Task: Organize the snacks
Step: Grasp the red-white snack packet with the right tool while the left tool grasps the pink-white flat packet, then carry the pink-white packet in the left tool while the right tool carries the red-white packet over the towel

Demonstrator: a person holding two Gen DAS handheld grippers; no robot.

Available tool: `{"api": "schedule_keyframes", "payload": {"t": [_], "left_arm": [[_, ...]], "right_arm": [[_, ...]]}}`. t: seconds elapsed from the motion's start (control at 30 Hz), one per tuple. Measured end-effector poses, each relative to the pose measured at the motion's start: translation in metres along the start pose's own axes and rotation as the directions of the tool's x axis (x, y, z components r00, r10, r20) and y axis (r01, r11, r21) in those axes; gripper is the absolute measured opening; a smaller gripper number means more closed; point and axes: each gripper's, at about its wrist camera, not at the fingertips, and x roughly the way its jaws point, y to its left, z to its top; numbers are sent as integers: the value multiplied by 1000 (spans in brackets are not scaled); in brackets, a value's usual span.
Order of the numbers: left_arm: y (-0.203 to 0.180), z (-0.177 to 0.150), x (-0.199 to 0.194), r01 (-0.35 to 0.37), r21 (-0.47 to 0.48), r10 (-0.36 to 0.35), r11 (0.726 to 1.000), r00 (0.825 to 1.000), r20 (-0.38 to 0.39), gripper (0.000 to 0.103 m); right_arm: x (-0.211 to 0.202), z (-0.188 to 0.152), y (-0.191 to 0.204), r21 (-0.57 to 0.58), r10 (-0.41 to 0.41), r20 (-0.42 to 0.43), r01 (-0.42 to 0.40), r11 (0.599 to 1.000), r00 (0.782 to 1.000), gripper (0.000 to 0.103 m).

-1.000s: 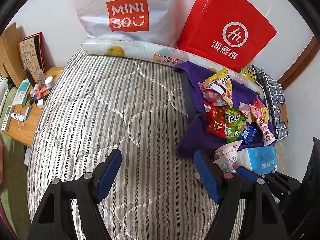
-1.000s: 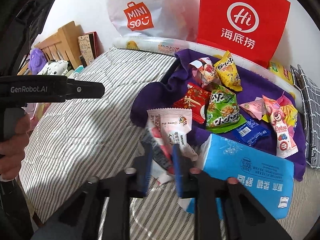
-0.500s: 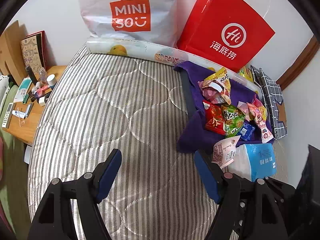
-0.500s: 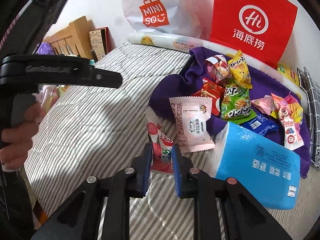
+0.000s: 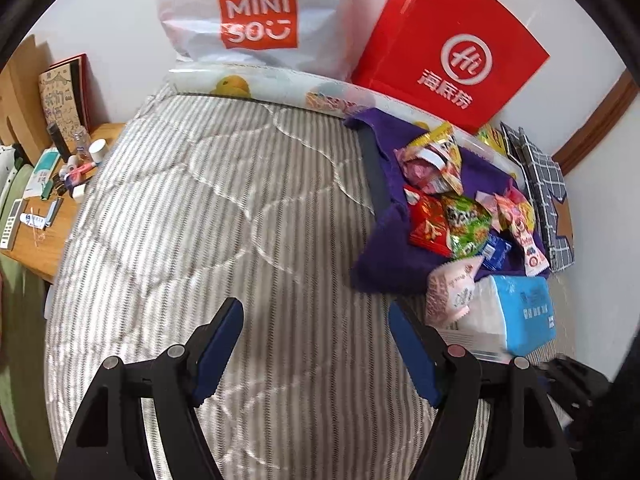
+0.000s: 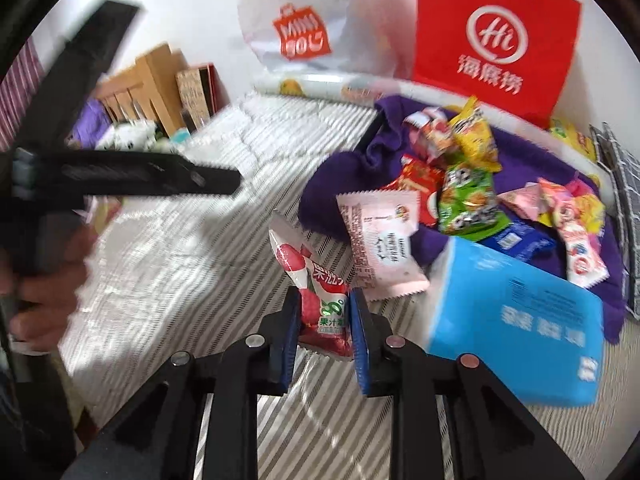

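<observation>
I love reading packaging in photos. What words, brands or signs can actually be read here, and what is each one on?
"MINI SO" with a smile mark: white plastic bag against the wall.
"Hi" in a ring, over "海底捞": red paper bag.
"果汁": red and white snack packet pinched in the right tool.
Print on the pink packet, the blue tissue pack and the other snacks is too small or blurred to read.
</observation>
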Motion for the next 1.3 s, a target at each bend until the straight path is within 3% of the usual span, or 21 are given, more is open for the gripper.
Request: {"api": "schedule_keyframes", "payload": {"t": [0.2,0.33,0.47,0.73,1.07,1.17,1.23,1.3], "left_arm": [[-33,-9,14,30,38,-29,999,999,-26,74],[-55,-13,26,44,50,-42,998,998,-42,74],[-73,-14,40,33,48,-30,998,998,-61,74],[-94,-13,58,61,-2,-61,998,996,-66,74],[-103,-6,74,17,-98,-25,995,997,-74,72],[-100,-5,78,44,-137,-55,990,995,-82,58],[-100,-5,79,61,-144,-75,988,993,-90,43],[-99,-7,77,69,-146,-83,987,992,-93,42]], "right_arm": [[-57,-14,-20,69,-15,82,9,998,997,24],[-93,-29,-35,106,-72,136,57,993,988,24],[-111,-49,-66,179,-141,136,116,977,981,24],[-114,-91,-141,324,-259,71,223,919,963,24],[-95,-120,-191,390,-305,3,280,877,952,24],[-90,-123,-196,395,-304,-8,283,874,953,24],[-89,-126,-197,399,-298,-13,278,874,954,24],[-89,-127,-196,398,-300,-15,281,873,954,24]]}}
